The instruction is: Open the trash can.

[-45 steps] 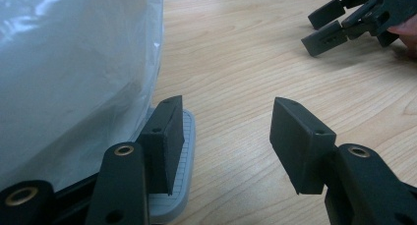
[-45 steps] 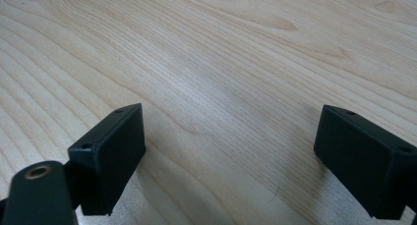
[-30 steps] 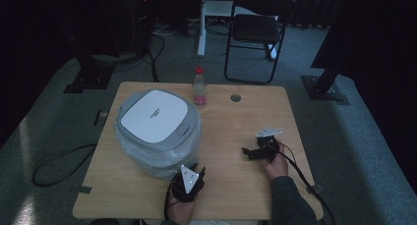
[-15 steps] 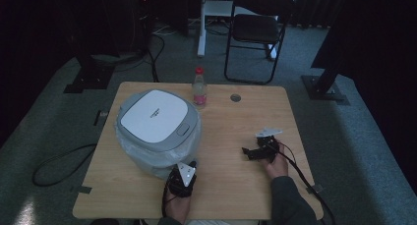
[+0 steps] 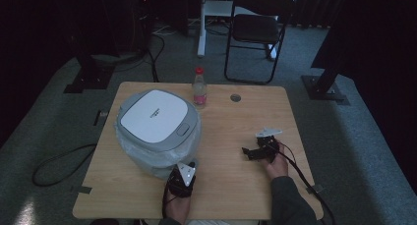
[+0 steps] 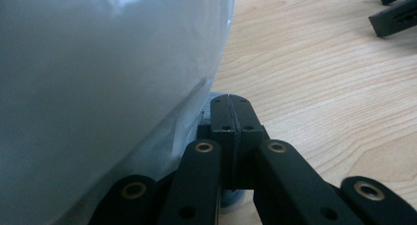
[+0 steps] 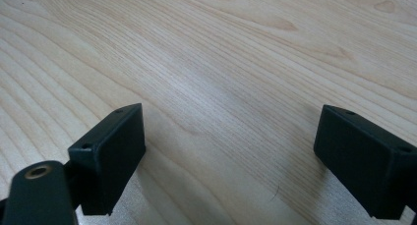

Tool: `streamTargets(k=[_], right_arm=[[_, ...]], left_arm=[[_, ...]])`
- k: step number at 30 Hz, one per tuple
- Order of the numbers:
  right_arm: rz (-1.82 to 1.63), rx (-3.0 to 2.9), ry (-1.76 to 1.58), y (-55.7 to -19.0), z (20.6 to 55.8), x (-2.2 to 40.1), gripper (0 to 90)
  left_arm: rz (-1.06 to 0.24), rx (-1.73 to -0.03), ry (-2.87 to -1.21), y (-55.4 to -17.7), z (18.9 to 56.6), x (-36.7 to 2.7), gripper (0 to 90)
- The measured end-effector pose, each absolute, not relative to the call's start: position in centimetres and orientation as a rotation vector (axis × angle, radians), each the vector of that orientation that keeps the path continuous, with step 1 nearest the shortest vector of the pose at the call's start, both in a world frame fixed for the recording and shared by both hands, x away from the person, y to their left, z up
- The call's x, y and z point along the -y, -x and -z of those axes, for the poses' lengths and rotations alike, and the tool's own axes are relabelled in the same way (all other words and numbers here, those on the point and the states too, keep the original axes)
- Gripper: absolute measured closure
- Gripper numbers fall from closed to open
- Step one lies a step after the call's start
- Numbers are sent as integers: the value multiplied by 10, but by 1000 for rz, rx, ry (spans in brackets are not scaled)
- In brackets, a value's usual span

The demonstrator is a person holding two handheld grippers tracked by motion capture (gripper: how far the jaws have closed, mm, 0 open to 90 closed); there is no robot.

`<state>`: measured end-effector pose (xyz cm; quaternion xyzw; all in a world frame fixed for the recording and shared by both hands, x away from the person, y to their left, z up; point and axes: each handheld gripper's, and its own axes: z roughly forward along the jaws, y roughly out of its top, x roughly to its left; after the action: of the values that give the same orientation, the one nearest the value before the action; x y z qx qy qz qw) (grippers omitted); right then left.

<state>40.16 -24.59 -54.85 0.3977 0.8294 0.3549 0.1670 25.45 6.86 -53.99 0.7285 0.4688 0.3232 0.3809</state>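
Note:
A grey and white rice cooker [image 5: 157, 119], wrapped in clear plastic, stands on the left half of the wooden table [image 5: 231, 190]. My left gripper [image 5: 192, 164] sits at its near right base. In the left gripper view the left gripper [image 6: 229, 112] has its pads pressed together right beside the plastic-covered wall of the cooker [image 6: 98, 87]. I cannot tell whether any film is pinched between them. My right gripper [image 5: 247, 154] rests low over bare wood at the right and points left. Its jaws stand wide apart in the right gripper view [image 7: 231, 151], with nothing between them.
A small bottle [image 5: 199, 88] with a red cap stands behind the cooker near the far edge. A round cable hole [image 5: 235, 98] lies to its right. A folding chair [image 5: 255, 33] stands beyond the table. A cable [image 5: 59, 161] loops on the floor at the left.
The left gripper's jaws have closed beside the cooker's base, and the hand has shifted slightly. The right gripper has stayed where it was.

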Motion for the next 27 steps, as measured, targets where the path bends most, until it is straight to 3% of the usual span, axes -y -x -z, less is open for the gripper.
streamTargets(k=[27], right_arm=[[-1009, -2362, -1132, -402, 548, 246, 112]], left_arm=[[-808, -1241, -1941, -260, 542, -63, 900]])
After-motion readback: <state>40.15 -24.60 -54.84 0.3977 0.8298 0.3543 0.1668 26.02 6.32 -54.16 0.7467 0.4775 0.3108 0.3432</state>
